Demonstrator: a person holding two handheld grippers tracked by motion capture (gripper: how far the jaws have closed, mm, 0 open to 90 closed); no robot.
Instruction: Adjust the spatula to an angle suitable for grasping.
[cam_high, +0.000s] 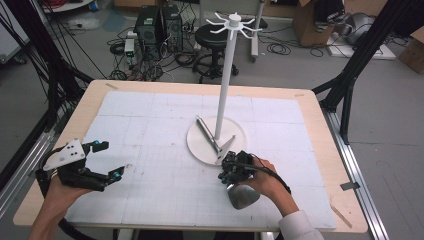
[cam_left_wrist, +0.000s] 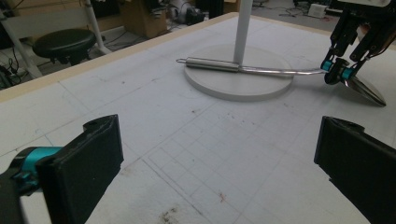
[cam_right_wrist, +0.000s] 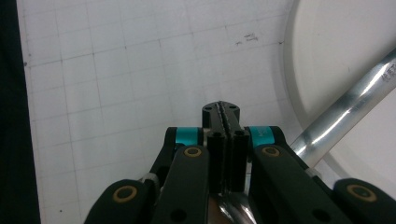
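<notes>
A steel spatula (cam_high: 206, 133) lies with its handle across the round base (cam_high: 235, 127) of a white hook stand (cam_high: 227, 75). Its shiny blade (cam_high: 242, 196) rests on the mat in front of the base. My right gripper (cam_high: 231, 172) points down at the spatula's thin neck, jaws shut on it. In the left gripper view the right gripper (cam_left_wrist: 337, 73) clamps where the shaft (cam_left_wrist: 280, 71) meets the blade (cam_left_wrist: 366, 89). In the right gripper view the right gripper (cam_right_wrist: 222, 111) has its pads pressed together, with the shaft (cam_right_wrist: 345, 116) running off to the right. My left gripper (cam_high: 111, 159) rests open at the left, holding nothing.
White gridded foam (cam_high: 150, 125) covers the wooden table (cam_high: 90, 100). The stand's pole carries several hooks (cam_high: 234, 22) at its top. A black stool (cam_high: 212, 37), computers and cables stand on the floor beyond the far edge.
</notes>
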